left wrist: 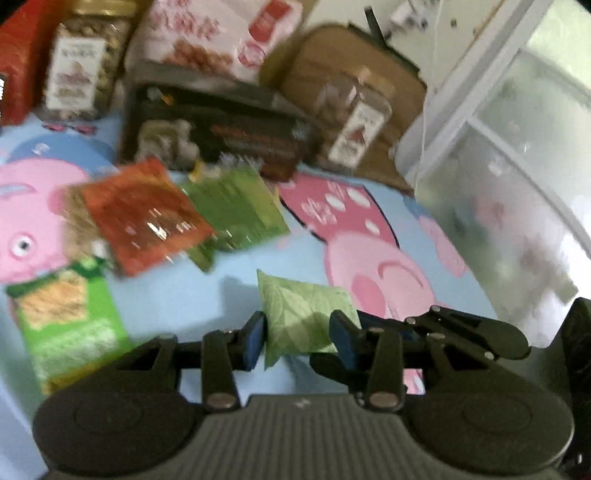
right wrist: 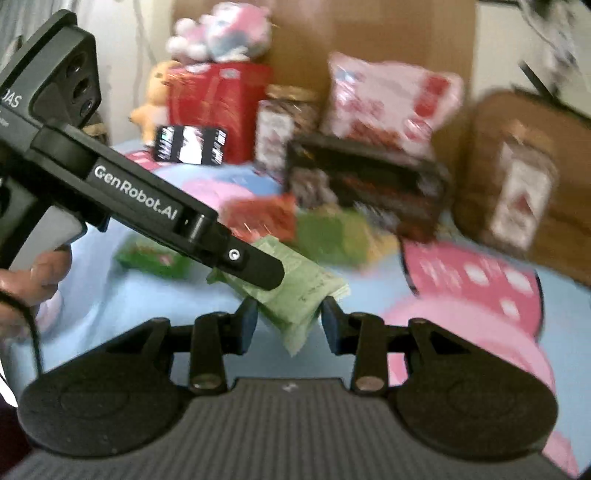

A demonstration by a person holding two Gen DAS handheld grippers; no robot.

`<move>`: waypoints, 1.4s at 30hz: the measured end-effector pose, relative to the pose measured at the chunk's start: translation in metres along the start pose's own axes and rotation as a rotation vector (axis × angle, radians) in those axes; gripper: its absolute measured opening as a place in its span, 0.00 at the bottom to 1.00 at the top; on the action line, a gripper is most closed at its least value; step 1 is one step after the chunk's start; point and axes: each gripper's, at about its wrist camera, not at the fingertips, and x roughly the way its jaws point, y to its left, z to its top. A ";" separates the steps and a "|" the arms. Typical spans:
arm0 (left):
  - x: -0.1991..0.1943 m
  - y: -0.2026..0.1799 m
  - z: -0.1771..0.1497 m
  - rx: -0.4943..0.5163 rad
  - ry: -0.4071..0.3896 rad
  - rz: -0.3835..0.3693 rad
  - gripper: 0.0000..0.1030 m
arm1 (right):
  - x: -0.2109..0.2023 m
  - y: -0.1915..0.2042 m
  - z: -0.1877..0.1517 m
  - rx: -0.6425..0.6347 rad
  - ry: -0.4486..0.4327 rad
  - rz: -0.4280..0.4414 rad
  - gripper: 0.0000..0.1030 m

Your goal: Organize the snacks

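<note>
A pale green leaf-print snack packet (left wrist: 301, 317) sits between the fingers of my left gripper (left wrist: 297, 338), which is shut on it above the blue cartoon sheet (left wrist: 207, 291). In the right wrist view the same packet (right wrist: 295, 291) also lies between the fingers of my right gripper (right wrist: 289, 325), whose pads touch its lower end. The left gripper's body (right wrist: 147, 206) crosses that view from the left. Red (left wrist: 144, 214), dark green (left wrist: 240, 210) and bright green (left wrist: 66, 321) snack packets lie on the sheet to the left.
At the back stand a nut jar (left wrist: 85, 62), a pink snack bag (left wrist: 221, 33), a dark box (left wrist: 218, 129), a clear jar (left wrist: 354, 122) and a brown cushion (left wrist: 325, 55). A translucent storage bin (left wrist: 517, 166) stands at the right. Plush toys (right wrist: 218, 33) sit far back.
</note>
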 end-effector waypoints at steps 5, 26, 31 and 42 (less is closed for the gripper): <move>-0.003 -0.006 -0.007 0.043 -0.004 0.036 0.46 | -0.003 -0.006 -0.018 0.026 -0.004 -0.006 0.48; 0.001 -0.020 -0.011 0.138 -0.023 0.156 0.62 | -0.001 -0.002 -0.021 0.081 -0.030 -0.023 0.55; 0.001 -0.020 -0.011 0.132 -0.020 0.161 0.62 | 0.000 -0.002 -0.020 0.086 -0.031 -0.029 0.55; 0.002 -0.018 -0.013 0.135 -0.015 0.081 0.51 | 0.001 0.000 -0.020 0.076 -0.034 -0.033 0.55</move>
